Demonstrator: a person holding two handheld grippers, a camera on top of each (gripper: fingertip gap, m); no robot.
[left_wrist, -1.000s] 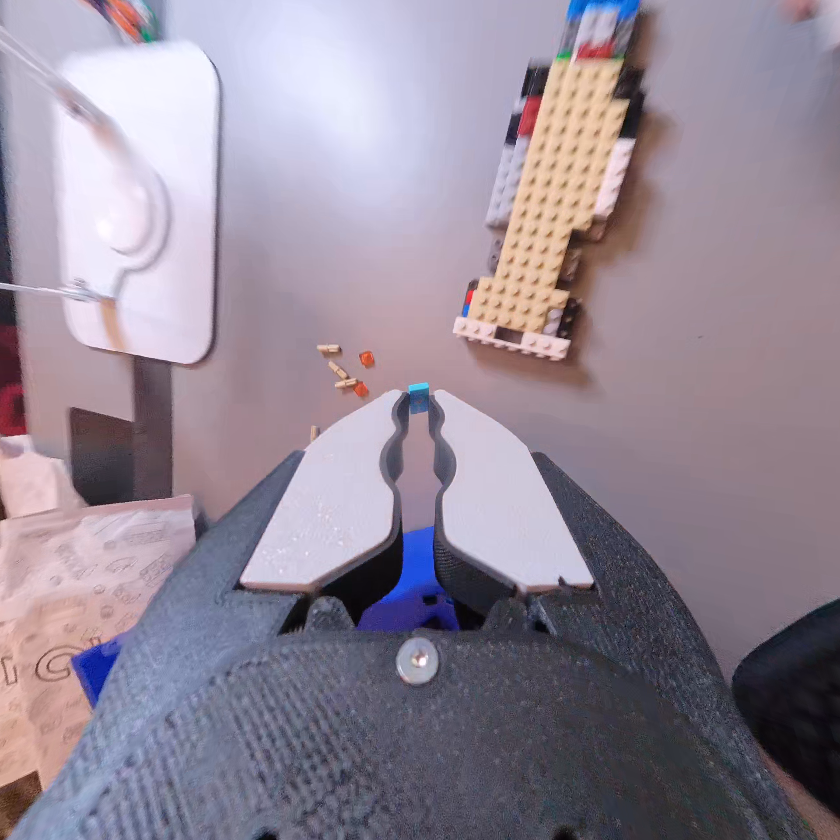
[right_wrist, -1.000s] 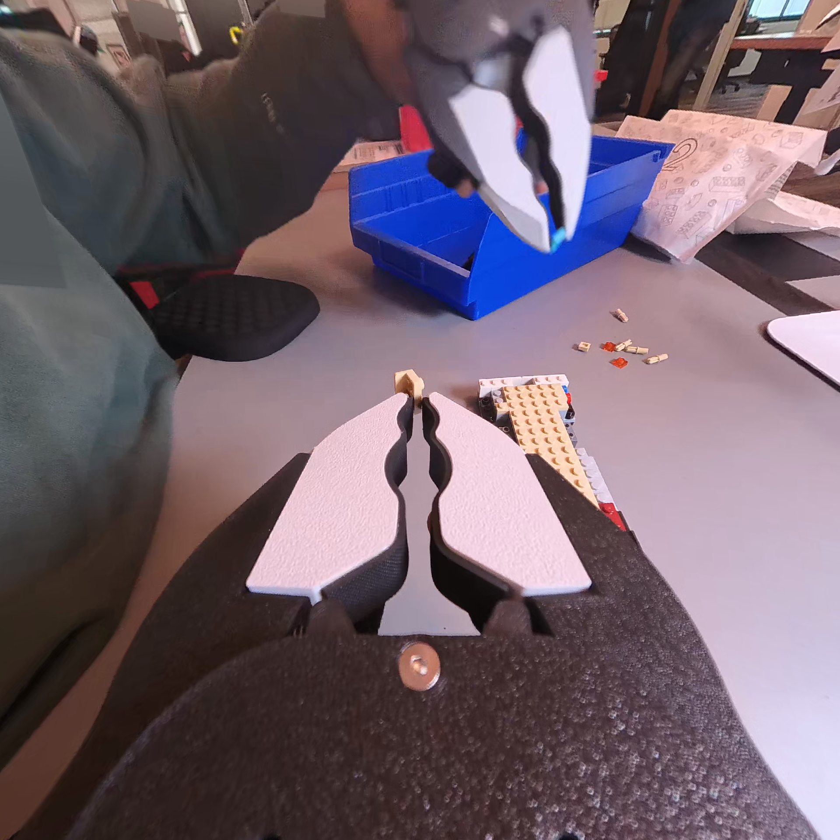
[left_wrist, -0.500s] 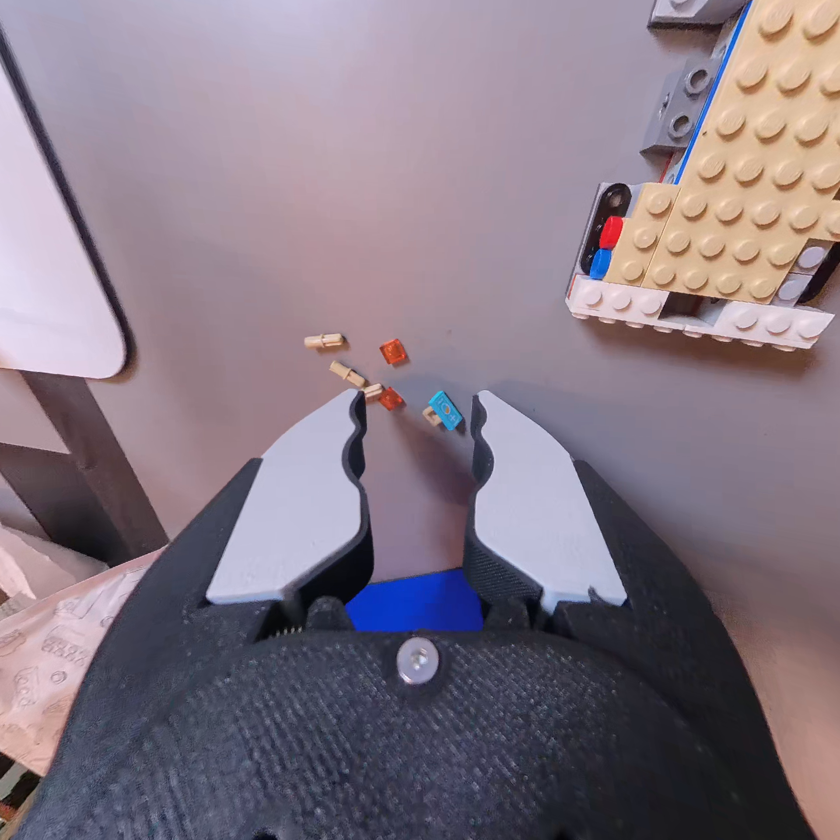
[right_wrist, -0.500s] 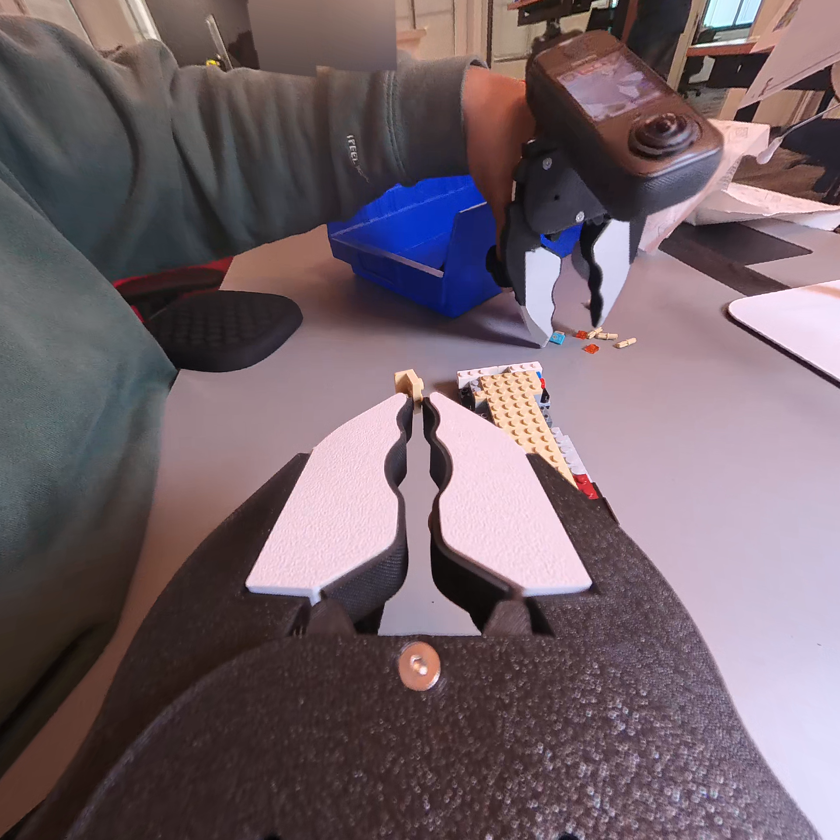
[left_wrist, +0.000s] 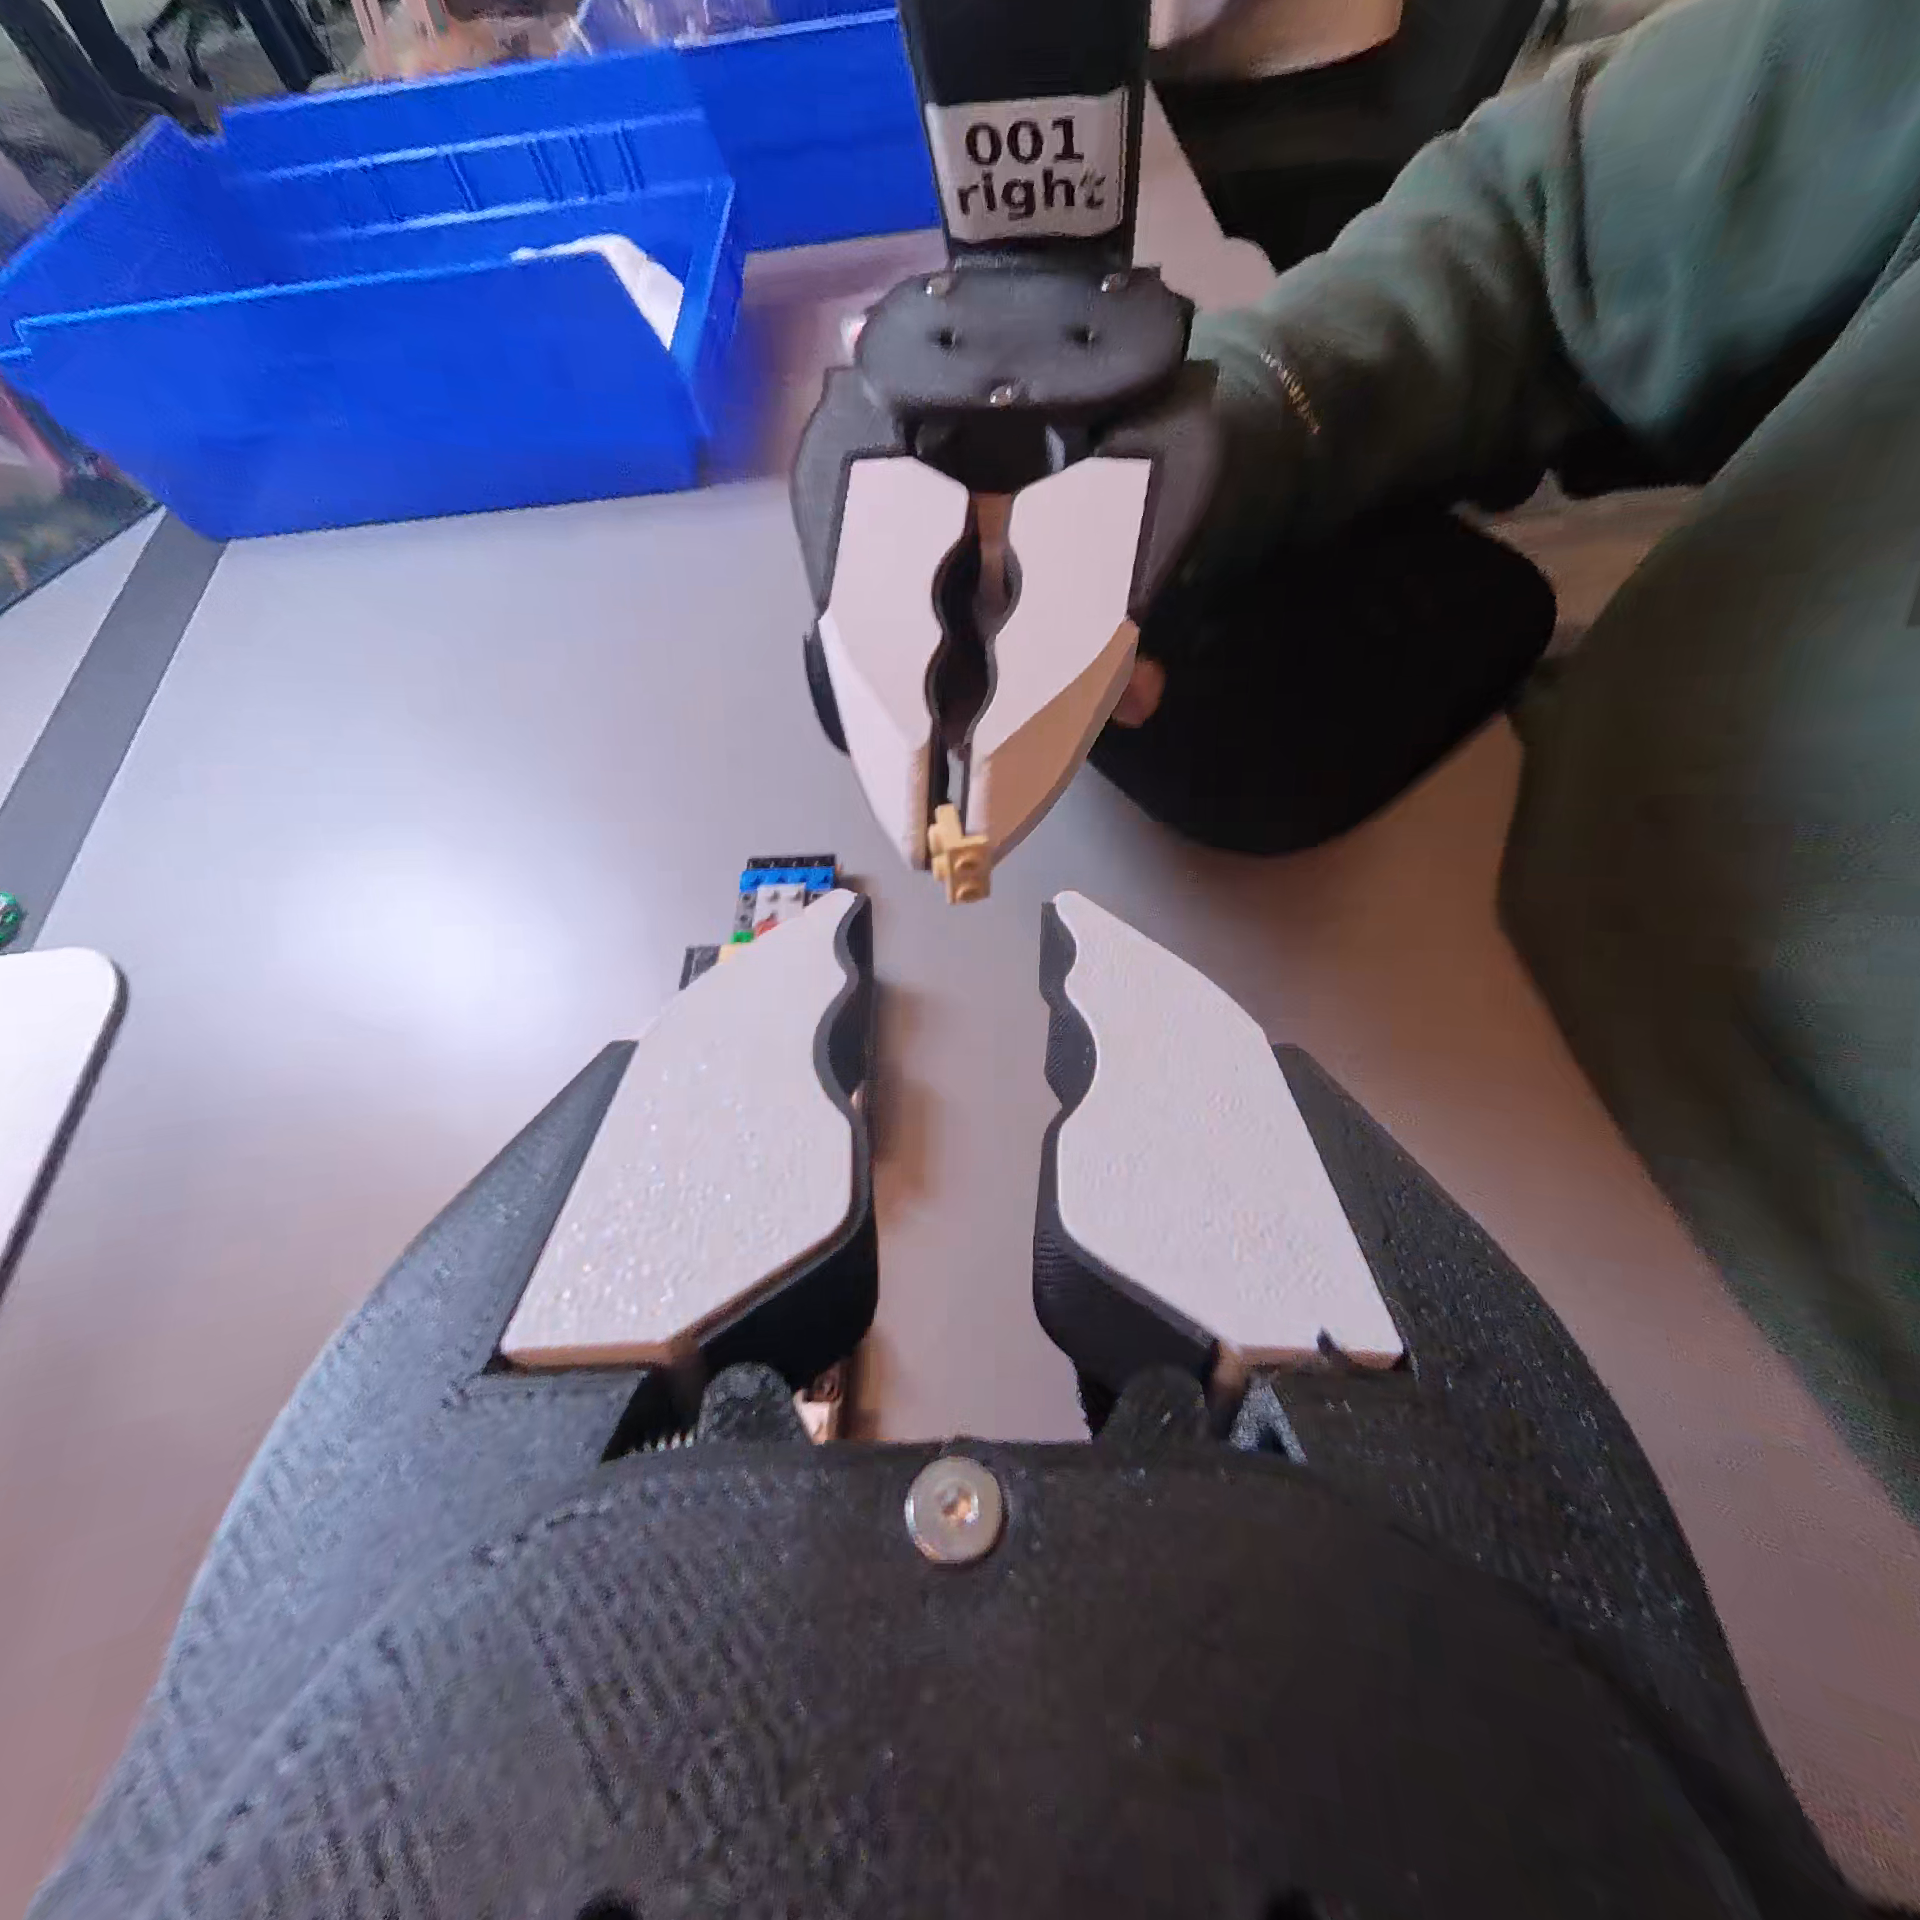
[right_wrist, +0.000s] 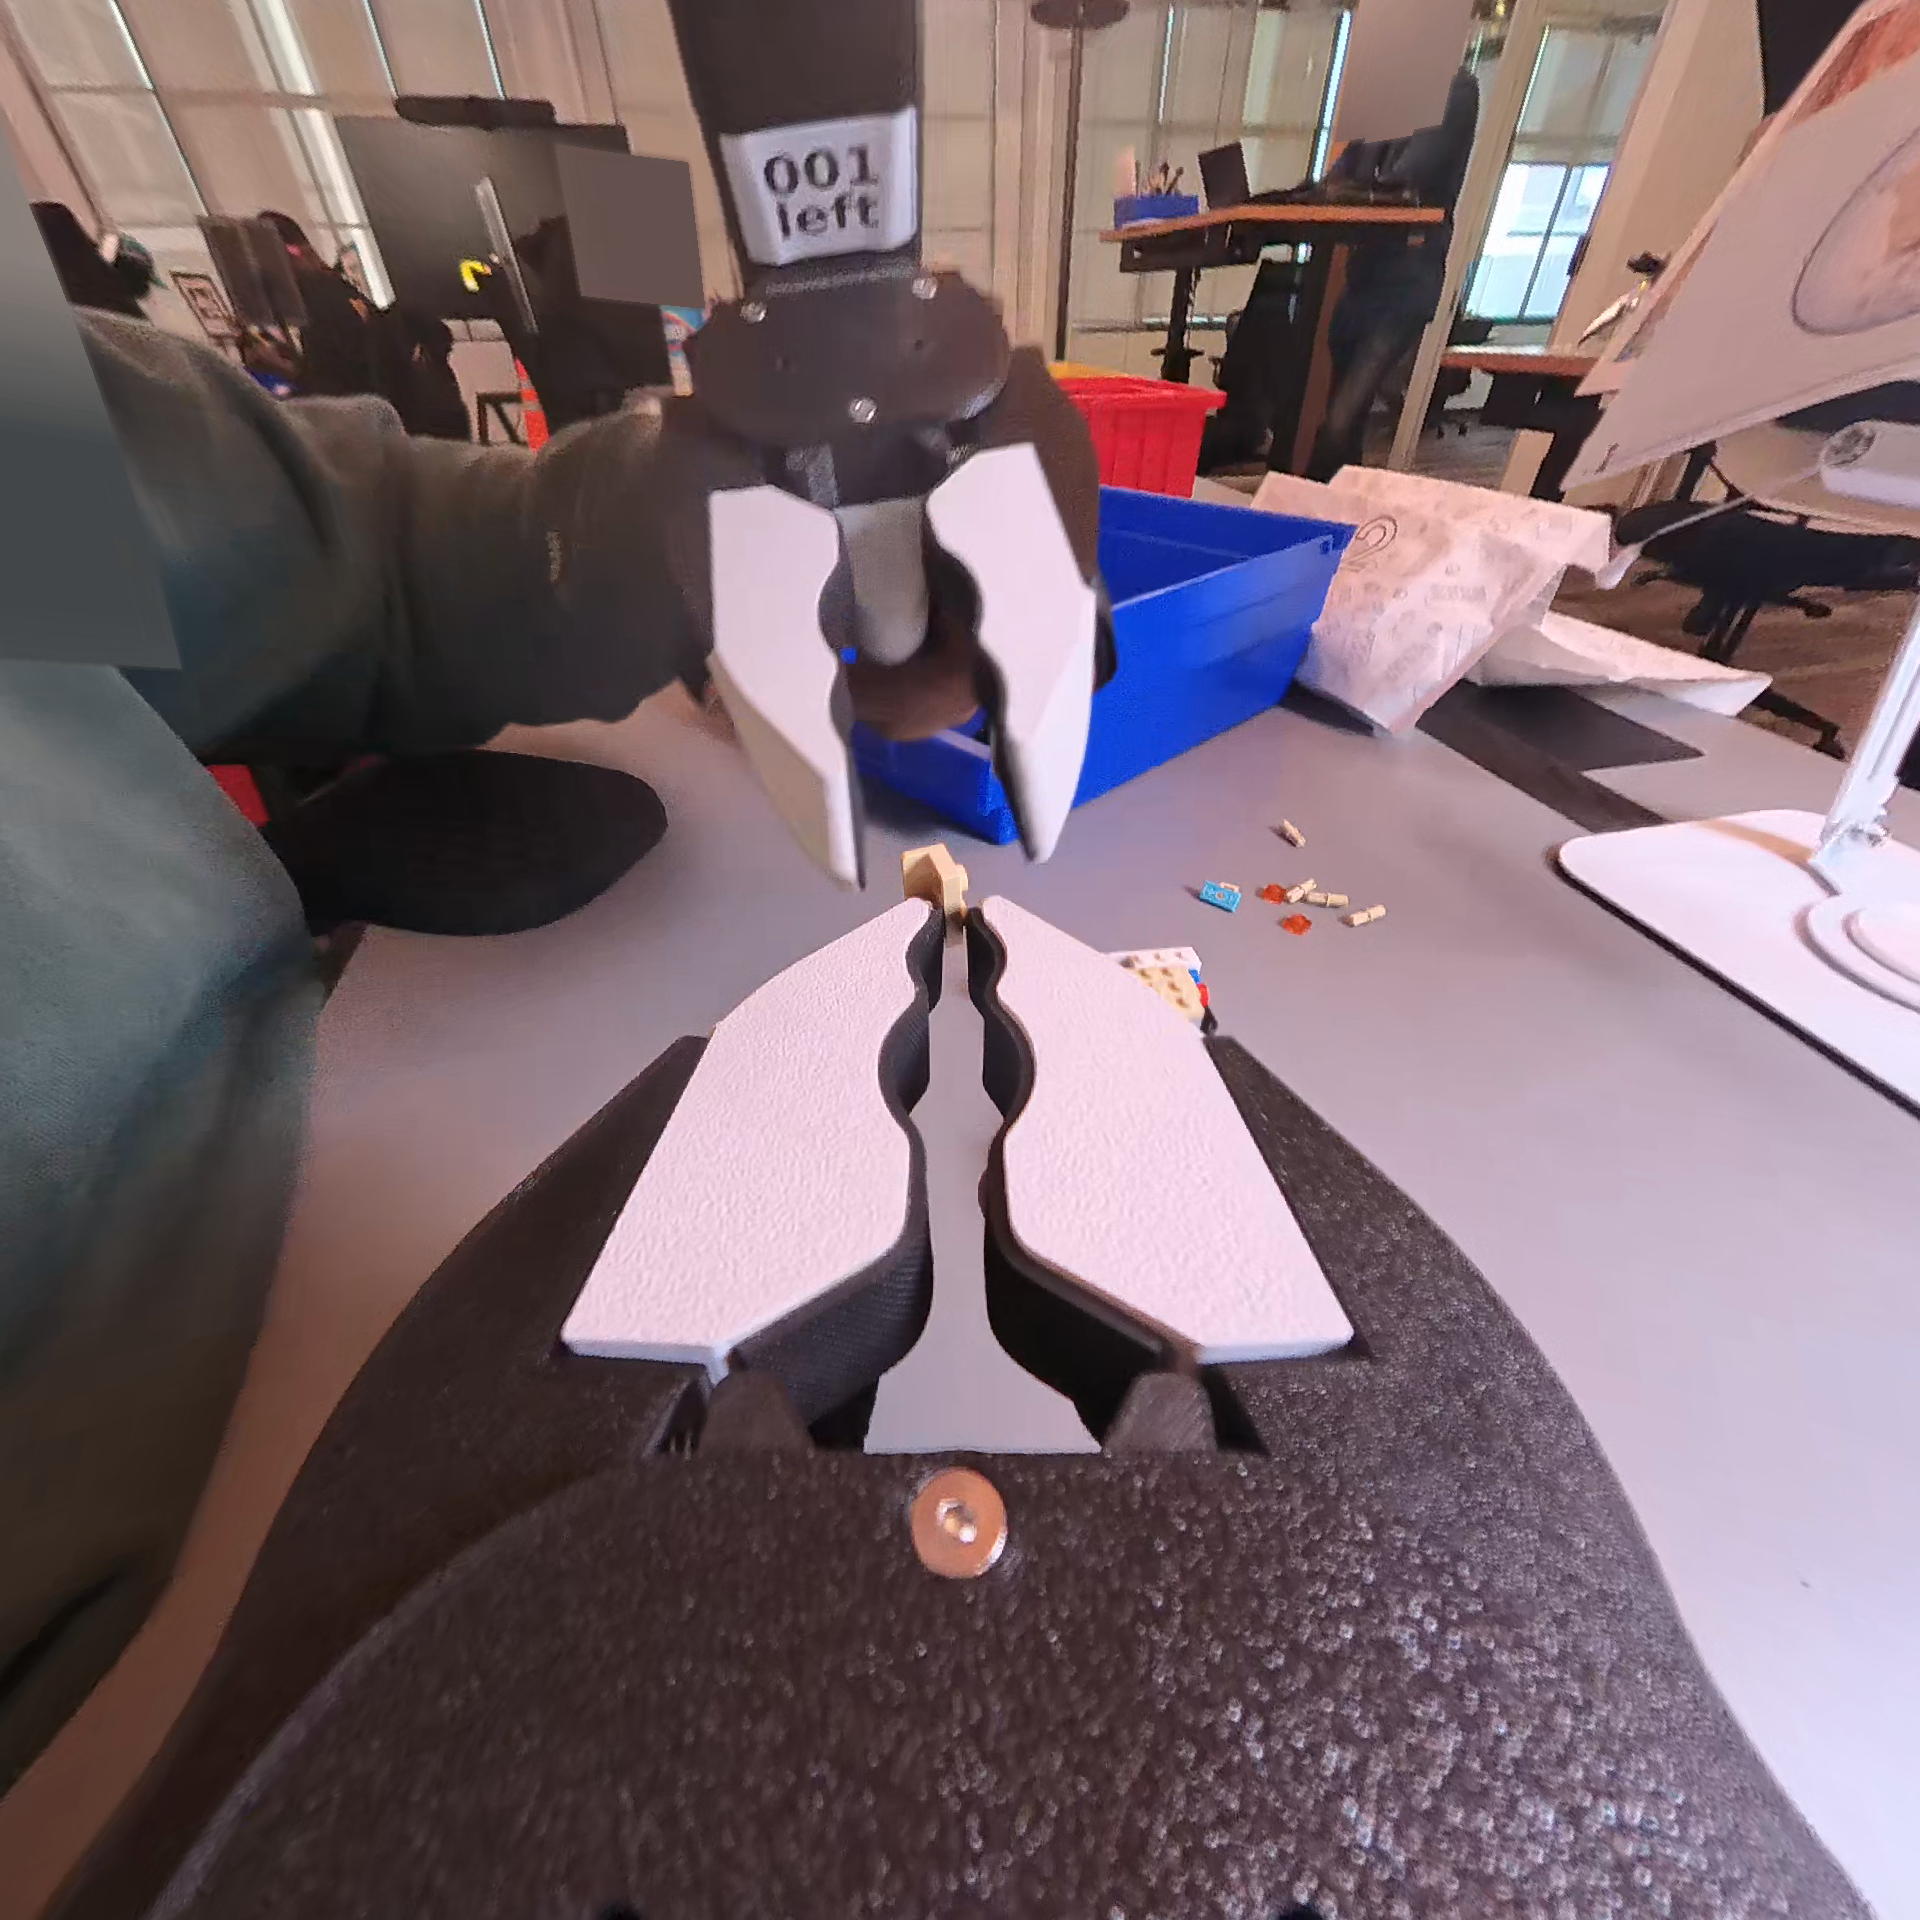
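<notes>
The grey table carries everything. At 1 o'clock from my right tongs stands the blue bin, with a printed paper bag just beside it. A white base lies at 3 o'clock. The brick model lies on the table close under my tongs, and some loose small pieces are scattered at 2 o'clock, well apart from both tongs.

My right tongs are pressed together on a tan piece; only its lower part is between the tips, and most of it sticks out. My left tongs are spread with nothing between them, and they point at the tan piece from the opposite side, at 12 o'clock, very near but apart.

I judge the risks so: the piece is tiny and held only by its edge, so a push from my left tips can turn it or knock it out, and it may fall among the other pieces or bounce off the table. If I close the left tongs not centred, they will catch a right fingertip and not the piece.

Each tongs has a white label with dark writing on its body; the bag has printed drawings and writing too. I do not copy these.
</notes>
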